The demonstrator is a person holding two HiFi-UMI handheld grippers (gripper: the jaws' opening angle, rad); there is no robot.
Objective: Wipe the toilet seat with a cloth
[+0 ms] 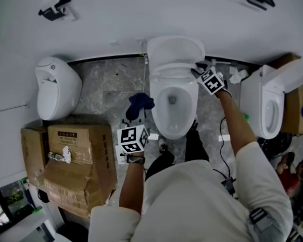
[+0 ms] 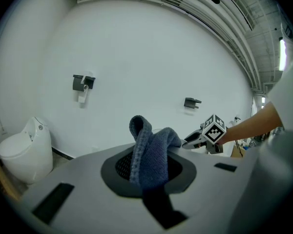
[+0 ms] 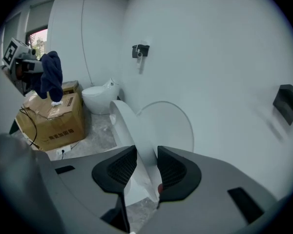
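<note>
Seat (image 3: 133,130) tilted up in rt tongs (image 3: 145,167), cloth (image 2: 151,147) hanging from lt tongs (image 2: 146,175)

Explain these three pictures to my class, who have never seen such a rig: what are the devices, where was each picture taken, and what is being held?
There is no robot here. A person holds a tool with two jaws in each hand; the marker cubes are part of the tools. The head view comes from a camera on the person's head, looking down at a toilet, with other toilets and cardboard boxes on the floor nearby. The other two pictures come from cameras riding on the tools. The left gripper has its jaws closed on a blue cloth. The right gripper grips the rim of the toilet seat, which is tilted up in front of the raised lid.
</note>
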